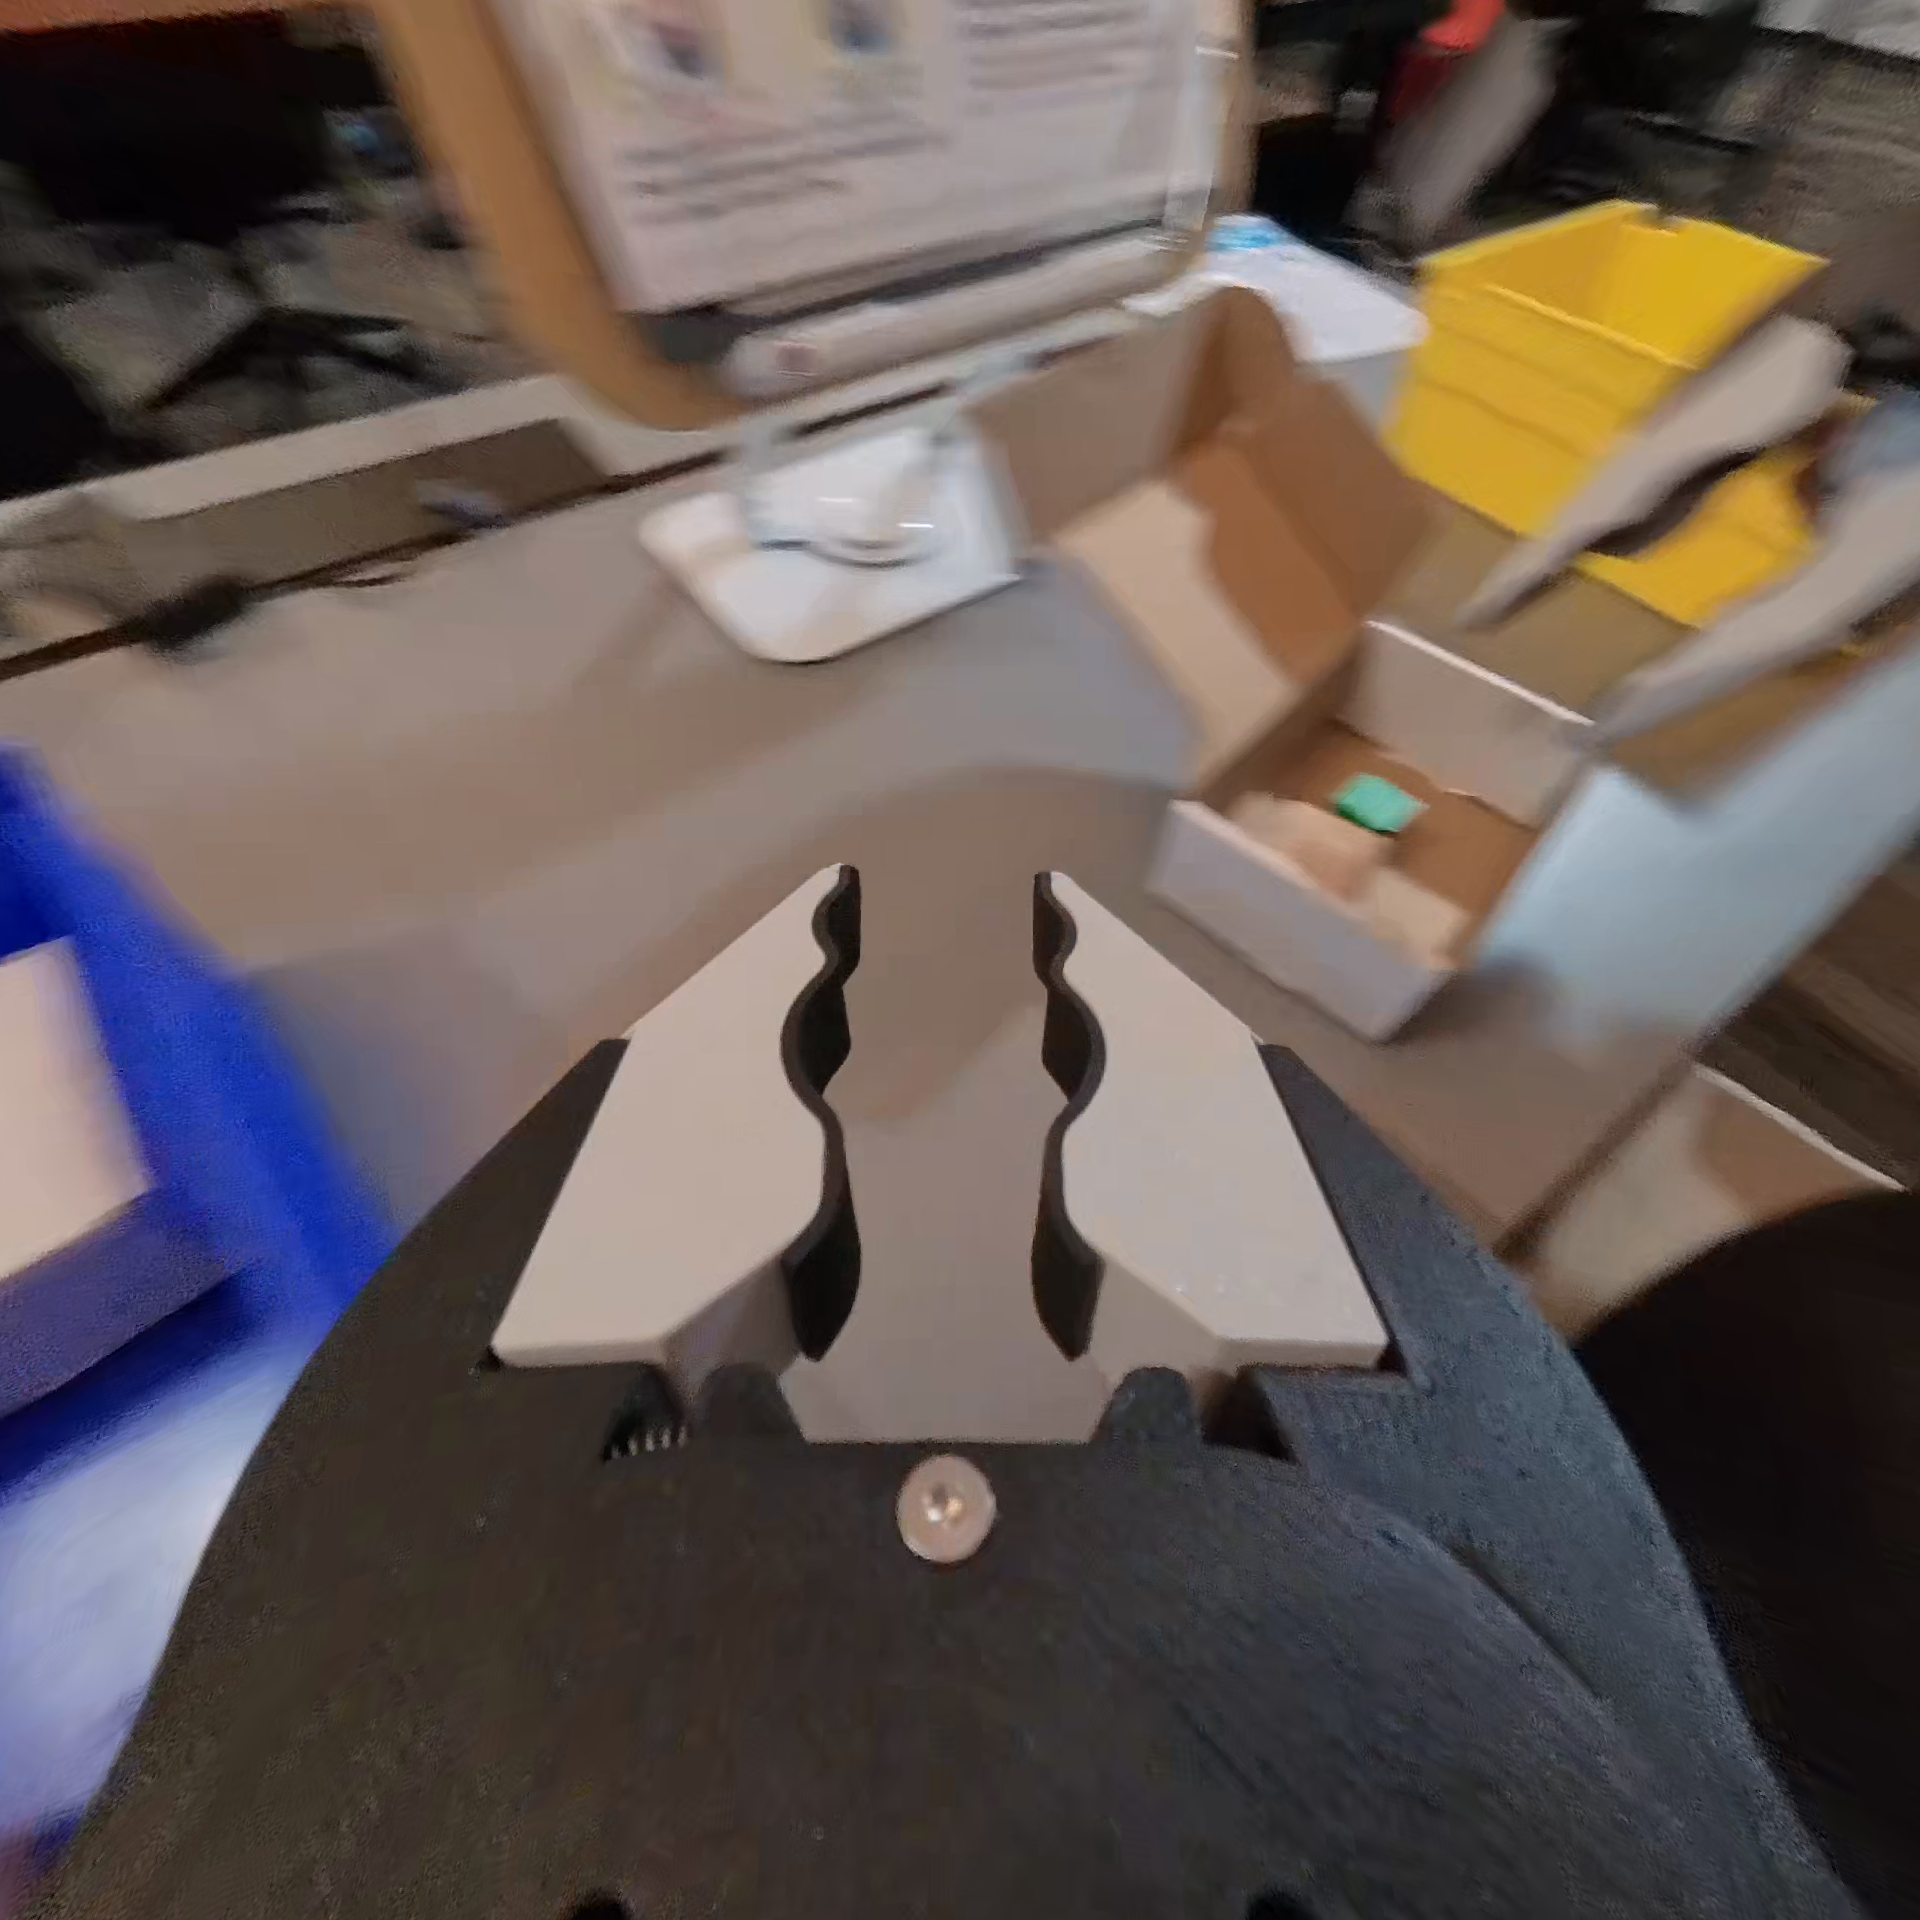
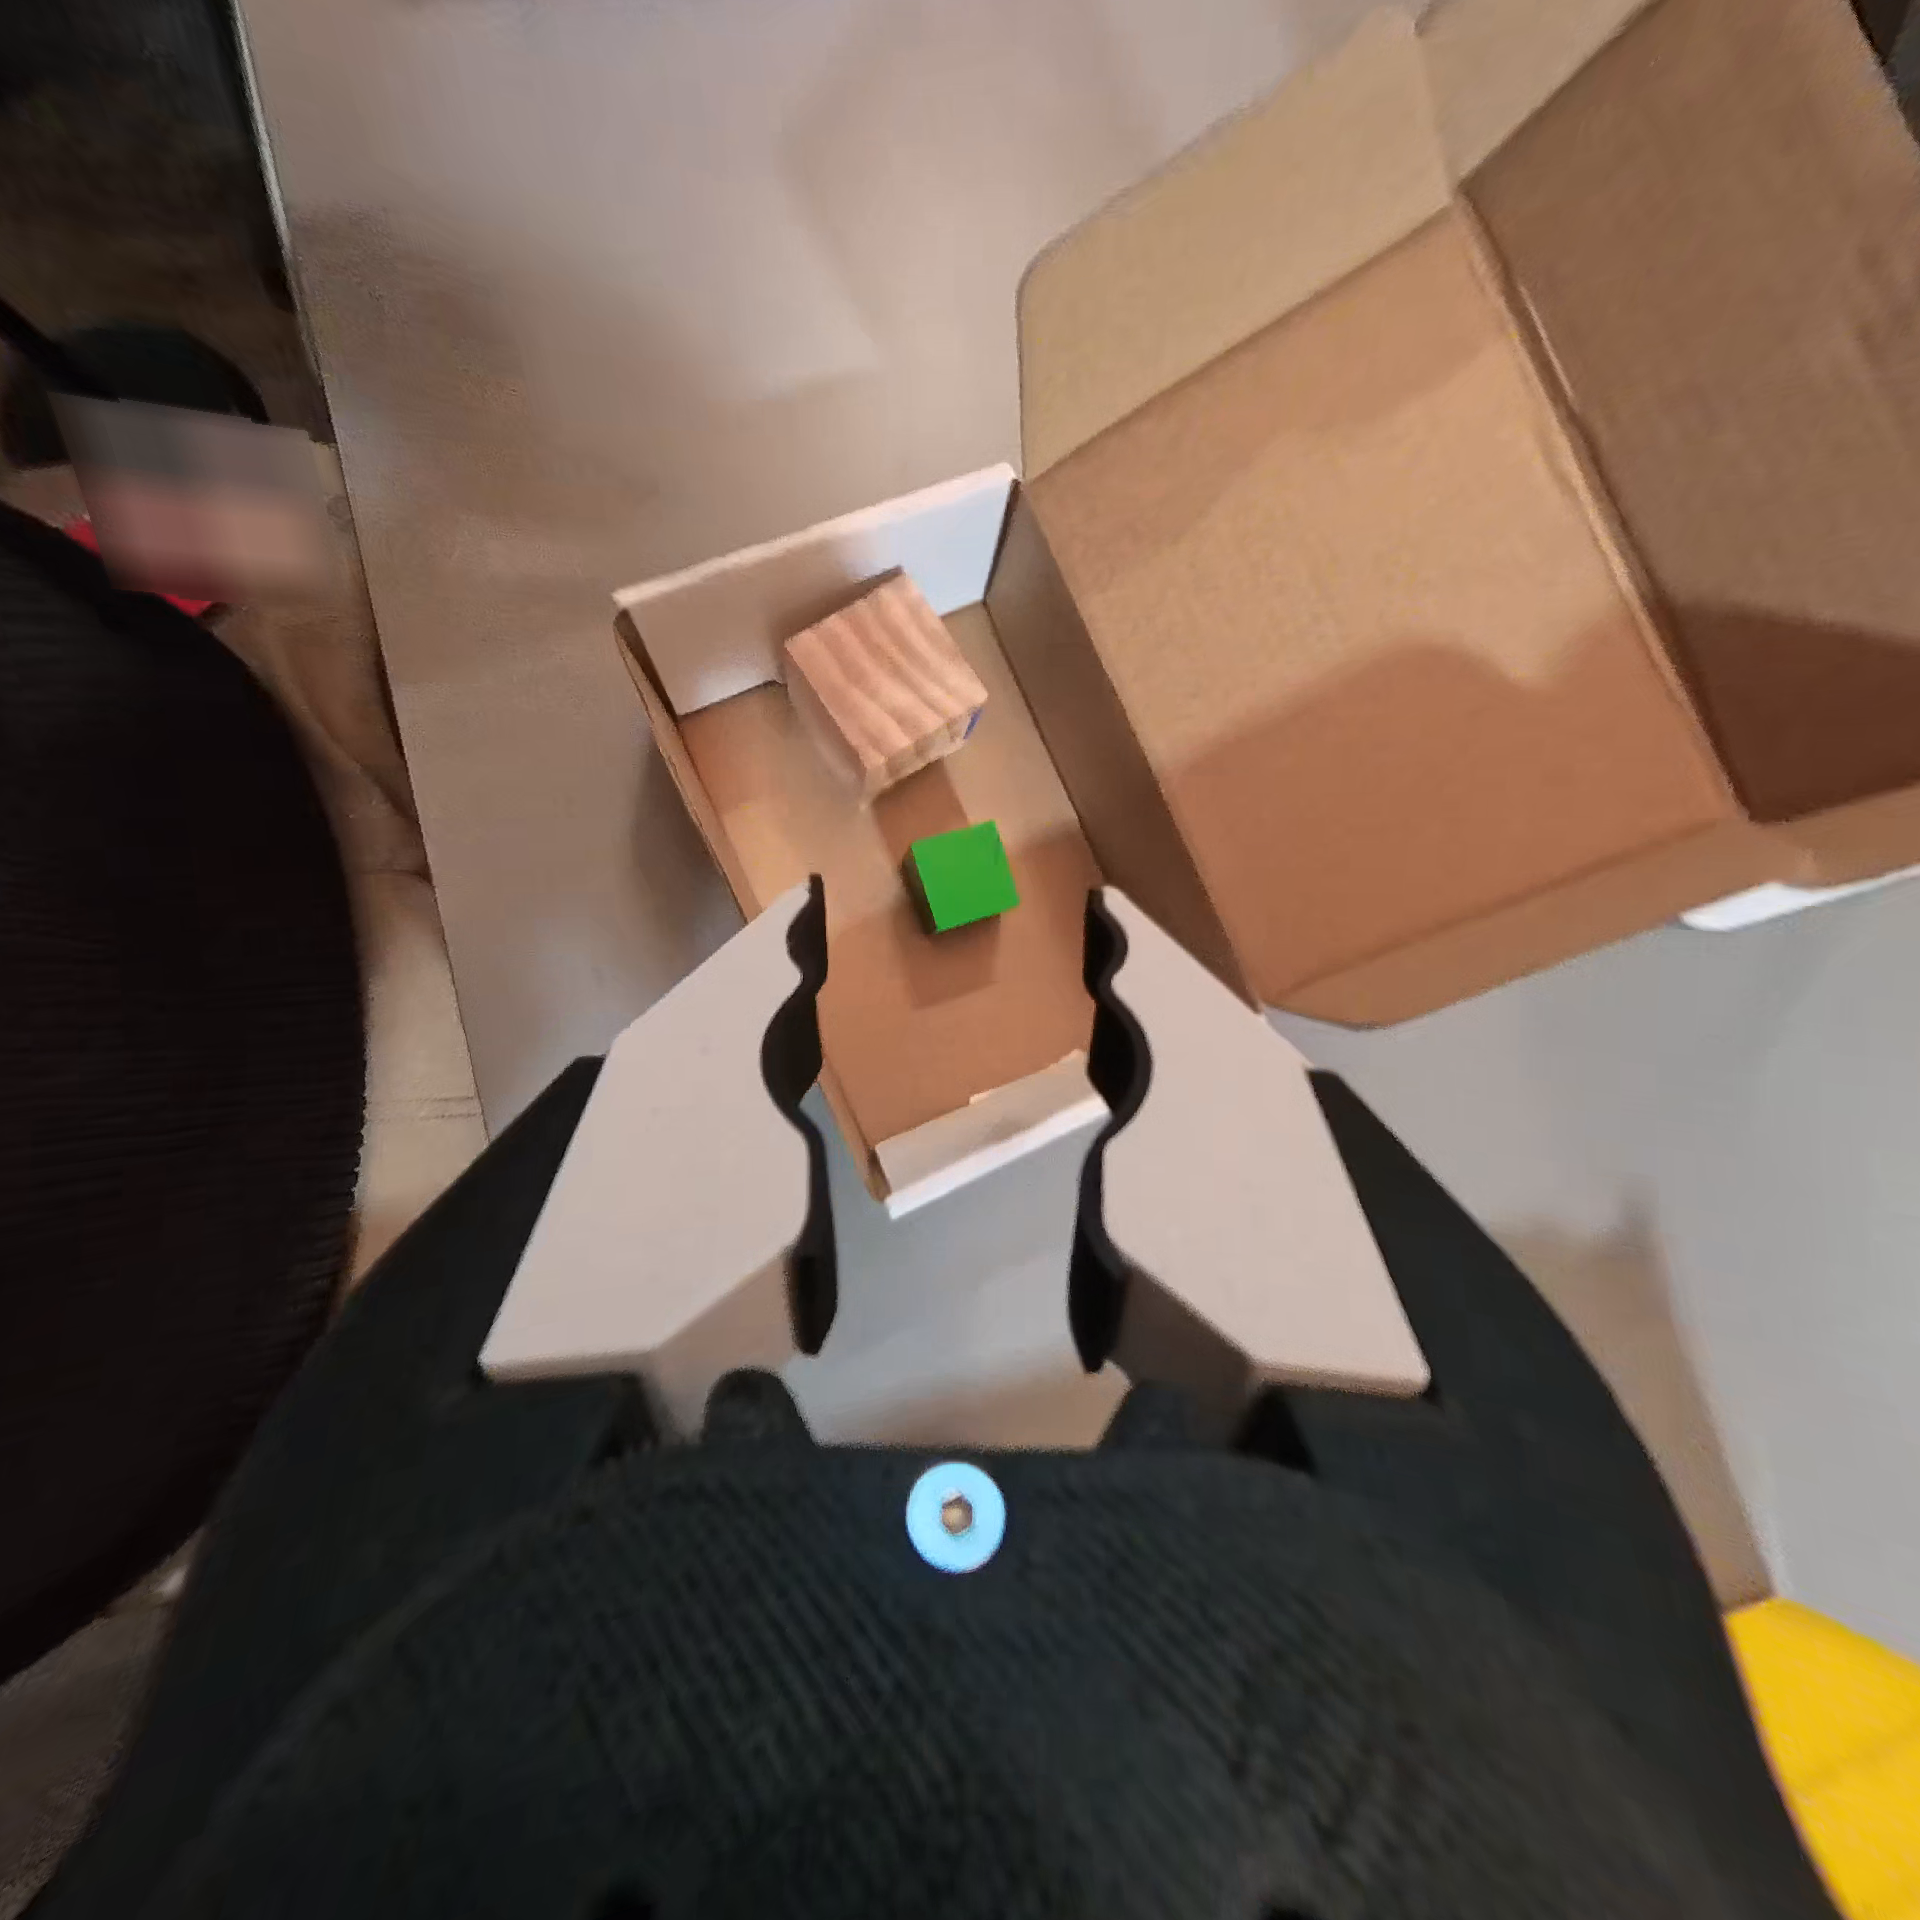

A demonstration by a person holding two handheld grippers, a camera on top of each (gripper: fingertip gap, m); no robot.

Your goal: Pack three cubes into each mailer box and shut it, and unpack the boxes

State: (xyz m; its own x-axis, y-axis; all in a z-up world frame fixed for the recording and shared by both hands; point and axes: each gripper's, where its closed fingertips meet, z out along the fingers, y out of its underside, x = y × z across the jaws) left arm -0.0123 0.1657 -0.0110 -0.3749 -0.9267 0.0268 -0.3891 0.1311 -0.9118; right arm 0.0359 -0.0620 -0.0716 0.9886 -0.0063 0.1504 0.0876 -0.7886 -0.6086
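Open mailer box (image 2: 940, 1039) holds wooden cube (image 2: 883, 675), green cube (image 2: 961, 875); raised lid (image 2: 1351, 623) alongside. Right gripper (image 2: 951, 914) above, fingers apart, empty. Left gripper (image 1: 945, 883) empty, fingers apart, near blue bin (image 1: 197, 1039).

A grey-beige table (image 1: 520, 790) fills the near ground, its surface lit softly with faint shadows. At the far side a framed sheet on a white stand (image 1: 831, 561) sits blurred. A yellow bin (image 1: 1538, 343) stands far right, a blue bin (image 1: 208, 1091) near left. Beyond the far table edge, dark floor (image 1: 1766, 135) and indistinct clutter show.
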